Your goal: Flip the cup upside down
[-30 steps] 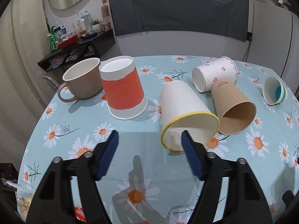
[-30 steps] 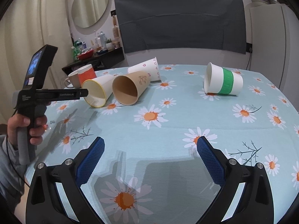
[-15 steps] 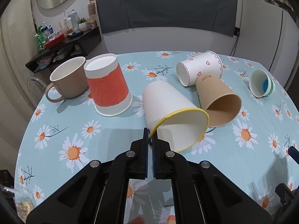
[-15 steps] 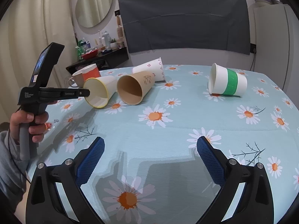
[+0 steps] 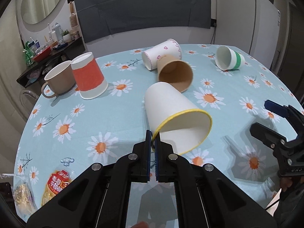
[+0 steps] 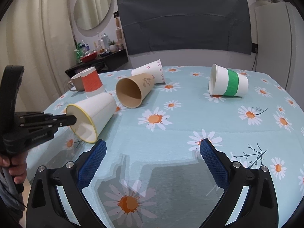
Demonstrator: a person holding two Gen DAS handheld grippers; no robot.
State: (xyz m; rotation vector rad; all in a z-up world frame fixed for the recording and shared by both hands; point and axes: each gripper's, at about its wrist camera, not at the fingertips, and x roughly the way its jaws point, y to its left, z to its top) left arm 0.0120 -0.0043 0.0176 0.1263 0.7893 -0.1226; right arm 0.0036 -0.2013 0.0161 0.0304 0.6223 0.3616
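A white paper cup with a yellow rim [image 5: 171, 106] is tilted, mouth toward me, base pointing away and up. My left gripper [image 5: 153, 142] is shut on the left edge of its rim and holds it. In the right wrist view the same cup [image 6: 95, 112] hangs from the left gripper [image 6: 73, 120], its lower rim close to the tablecloth. My right gripper [image 6: 152, 150] is open and empty over the near part of the table; it also shows at the right edge of the left wrist view [image 5: 273, 108].
A brown paper cup [image 5: 175, 72], a white cup with pink hearts [image 5: 163, 55] and a green-banded cup [image 5: 229, 59] lie on their sides. An orange-banded cup [image 5: 89, 76] stands upside down beside a beige mug [image 5: 58, 79]. A snack packet [image 5: 55, 184] lies at the near left edge.
My left gripper closed from open onto the yellow-rimmed cup's rim, then lifted and tilted it away from the brown cup. The right gripper stayed open, shifting slightly.
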